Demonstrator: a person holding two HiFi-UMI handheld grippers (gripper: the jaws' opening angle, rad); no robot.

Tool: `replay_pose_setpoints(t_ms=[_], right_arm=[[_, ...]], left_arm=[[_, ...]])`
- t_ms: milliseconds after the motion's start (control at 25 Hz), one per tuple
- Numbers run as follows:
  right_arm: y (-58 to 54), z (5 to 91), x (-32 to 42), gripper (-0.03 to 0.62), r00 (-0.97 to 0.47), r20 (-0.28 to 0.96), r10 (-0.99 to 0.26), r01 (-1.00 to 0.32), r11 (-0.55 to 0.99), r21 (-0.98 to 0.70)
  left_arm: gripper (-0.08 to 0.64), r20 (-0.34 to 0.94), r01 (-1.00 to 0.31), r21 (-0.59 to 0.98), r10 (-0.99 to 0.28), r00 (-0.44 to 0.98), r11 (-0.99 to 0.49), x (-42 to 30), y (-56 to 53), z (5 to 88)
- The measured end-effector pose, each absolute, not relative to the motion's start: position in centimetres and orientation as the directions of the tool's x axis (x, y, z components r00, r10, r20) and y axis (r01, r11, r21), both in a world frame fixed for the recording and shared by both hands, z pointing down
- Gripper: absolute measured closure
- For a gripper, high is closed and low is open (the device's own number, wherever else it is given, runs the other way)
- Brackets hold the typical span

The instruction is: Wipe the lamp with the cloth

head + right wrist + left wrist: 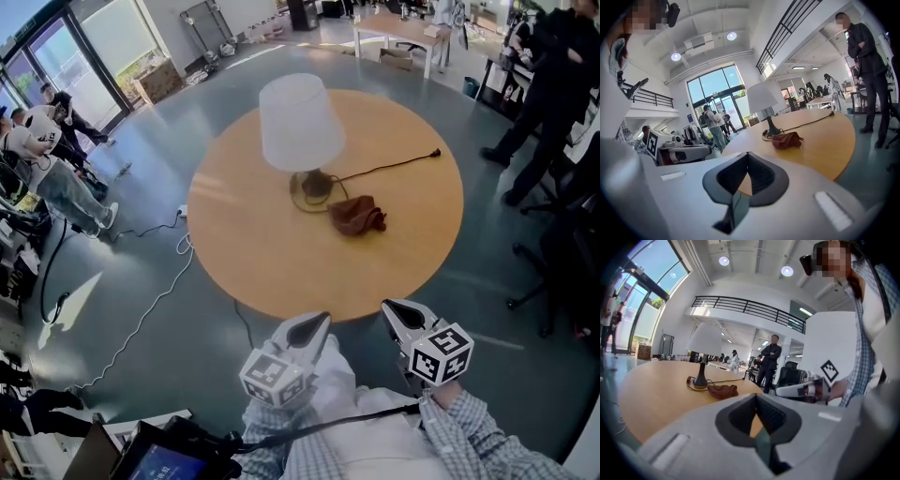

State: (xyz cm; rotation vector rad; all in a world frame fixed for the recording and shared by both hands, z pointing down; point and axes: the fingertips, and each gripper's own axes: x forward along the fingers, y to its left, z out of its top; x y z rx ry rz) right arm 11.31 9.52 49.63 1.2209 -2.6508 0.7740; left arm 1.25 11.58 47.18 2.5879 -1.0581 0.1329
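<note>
A lamp [300, 127] with a white shade and dark base stands near the middle of a round wooden table [244, 253]. It also shows in the left gripper view as the lamp [704, 345] and in the right gripper view as the lamp [763, 101]. A crumpled reddish-brown cloth [357, 216] lies just right of the base, seen again as the cloth [723, 390] and the cloth [786, 139]. My left gripper [315, 324] and right gripper [392, 311] hover off the table's near edge, both shut and empty, well short of the cloth.
The lamp's black cord [389, 169] runs right across the tabletop to a plug near the far edge. White cables [150, 309] trail on the floor at left. A person [548, 89] stands at the right, several people [47, 159] at the left. A laptop [150, 459] sits bottom left.
</note>
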Motion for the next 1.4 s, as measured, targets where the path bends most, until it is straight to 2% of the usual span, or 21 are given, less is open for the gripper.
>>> replay_pose_setpoints(t_ms=[400,880,1000,1120,1320,1400], right_arm=[[-1.1,48.4,7.7,0.589,-0.643,0.293,-0.708,-0.759,0.534,-0.373],[-5.5,48.9,6.4,0.589,-0.645,0.343,-0.682,-0.761,0.536,-0.366],[-7.1,48.4,6.5,0.589,-0.663,0.335,-0.670,-0.747,0.556,-0.366],[-8.5,48.1,6.5,0.589,-0.675,0.325,-0.662,-0.735,0.570,-0.366],[-9.8,48.1,7.3,0.589,-0.679,0.320,-0.661,-0.732,0.577,-0.361],[-10.2,48.2,8.0,0.589,-0.674,0.325,-0.663,-0.736,0.572,-0.362]], left_arm=[[0.555,0.230,-0.674,0.265,-0.634,0.738,-0.689,-3.2,2.7,48.2],[0.555,0.183,-0.648,0.359,-0.631,0.754,-0.671,-3.3,-2.7,48.1],[0.555,0.133,-0.625,0.409,-0.634,0.762,-0.665,-2.6,-4.5,47.1],[0.555,0.026,-0.550,0.534,-0.639,0.769,-0.641,-2.5,-6.5,46.4],[0.555,-0.126,-0.445,0.692,-0.702,0.701,-0.569,-3.5,-11.3,46.7],[0.531,-0.158,-0.412,0.721,-0.712,0.684,-0.556,-3.5,-13.0,46.4]])
